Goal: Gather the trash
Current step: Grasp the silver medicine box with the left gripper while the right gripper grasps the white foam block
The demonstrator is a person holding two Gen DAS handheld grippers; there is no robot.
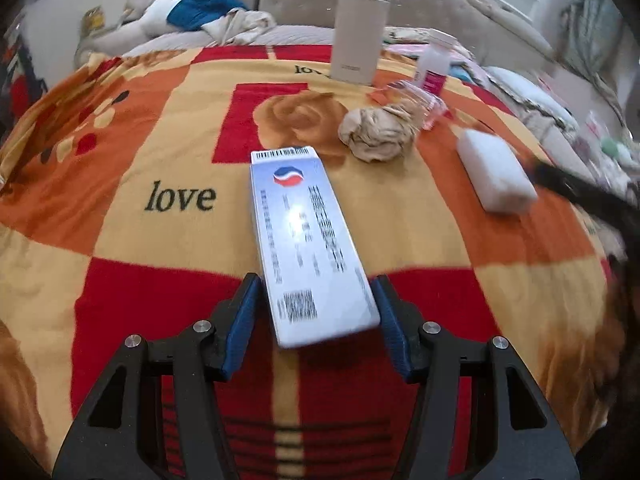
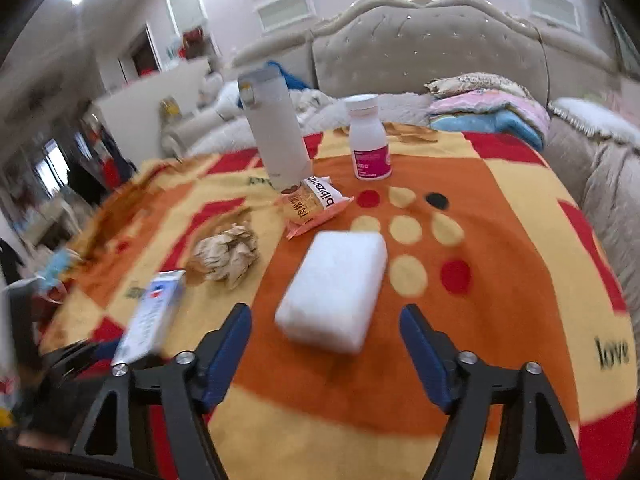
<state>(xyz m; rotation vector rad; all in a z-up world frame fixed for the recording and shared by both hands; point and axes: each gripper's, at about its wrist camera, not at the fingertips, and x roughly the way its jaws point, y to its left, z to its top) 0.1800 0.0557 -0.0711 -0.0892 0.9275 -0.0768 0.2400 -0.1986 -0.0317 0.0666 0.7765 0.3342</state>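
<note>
My left gripper (image 1: 316,300) is shut on the near end of a long white and blue box (image 1: 306,240), which sticks out forward over the blanket; the box also shows at the left of the right wrist view (image 2: 154,316). A crumpled beige paper ball (image 1: 378,132) lies beyond it and shows in the right wrist view (image 2: 226,256). My right gripper (image 2: 326,328) is open and empty, its jaws either side of the near end of a white foam block (image 2: 334,288) without touching it. An orange snack wrapper (image 2: 314,206) lies past the block.
A tall beige thermos (image 2: 278,128) and a white pill bottle with a pink label (image 2: 368,144) stand at the far side of the red, orange and yellow blanket (image 2: 500,240). A padded headboard (image 2: 432,48) and folded bedding (image 2: 488,108) lie behind.
</note>
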